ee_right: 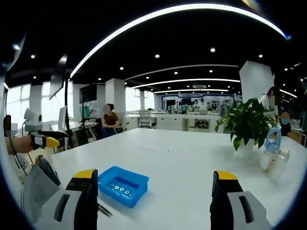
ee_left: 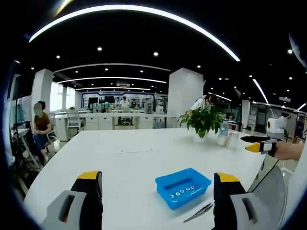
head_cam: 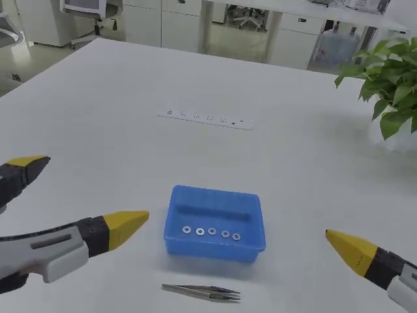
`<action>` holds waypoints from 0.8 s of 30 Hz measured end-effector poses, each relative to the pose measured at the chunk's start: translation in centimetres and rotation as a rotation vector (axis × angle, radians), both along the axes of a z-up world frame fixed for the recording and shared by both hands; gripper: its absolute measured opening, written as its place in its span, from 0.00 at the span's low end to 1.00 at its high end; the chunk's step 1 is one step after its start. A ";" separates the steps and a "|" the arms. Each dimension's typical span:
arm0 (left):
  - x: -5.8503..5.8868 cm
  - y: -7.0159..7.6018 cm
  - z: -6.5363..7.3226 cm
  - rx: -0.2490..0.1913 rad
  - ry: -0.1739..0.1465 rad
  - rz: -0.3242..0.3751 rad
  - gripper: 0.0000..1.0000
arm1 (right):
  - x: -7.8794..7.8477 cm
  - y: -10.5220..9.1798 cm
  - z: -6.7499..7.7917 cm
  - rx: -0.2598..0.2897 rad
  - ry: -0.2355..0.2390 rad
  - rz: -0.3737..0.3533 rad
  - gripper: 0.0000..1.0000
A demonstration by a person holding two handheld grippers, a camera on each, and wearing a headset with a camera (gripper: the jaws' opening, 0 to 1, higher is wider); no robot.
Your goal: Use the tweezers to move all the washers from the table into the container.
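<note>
While both claws are held above the white bench [head_cam: 130, 143], nothing is gripped by either of them. The left claw [head_cam: 78, 193] is seen in the head view to the left of the blue container [head_cam: 215, 251], raised clear of the bench, its yellow-tipped jaws spread wide and aimed to the right, toward the container's side. The right claw [ee_right: 153, 174] is carried low on the opposite side. One yellow tip is shown in the head view entering from the lower right corner and pointing left, and in the right gripper view its jaws are seen set wide apart. The container is thus flanked by the two claws, each kept well apart from it. Five washers [head_cam: 212, 232] are laid in a row on the container's floor, close to its near wall. The tweezers [head_cam: 202, 291] are left flat on the bench just in front of the container, touched by neither claw, with their closed tips turned to the right. A white power strip [head_cam: 205, 119] is set farther back on the bench, and a potted plant [head_cam: 391, 78] is placed at its far right.
</note>
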State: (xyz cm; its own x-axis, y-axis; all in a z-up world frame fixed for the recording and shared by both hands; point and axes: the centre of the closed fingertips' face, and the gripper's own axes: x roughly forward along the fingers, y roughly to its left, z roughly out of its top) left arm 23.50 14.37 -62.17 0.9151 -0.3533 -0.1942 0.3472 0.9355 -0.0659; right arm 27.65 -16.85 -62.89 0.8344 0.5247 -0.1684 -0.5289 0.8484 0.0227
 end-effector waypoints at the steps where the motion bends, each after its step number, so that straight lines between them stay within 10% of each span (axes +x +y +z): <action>1: -0.2 0.0 0.0 -0.003 0.000 0.000 0.99 | 0.0 0.0 0.2 0.002 -0.007 0.003 0.99; 24: -1.3 -0.1 0.8 -0.012 -0.015 0.043 0.99 | -0.7 -1.7 0.5 0.011 -0.048 -0.067 0.99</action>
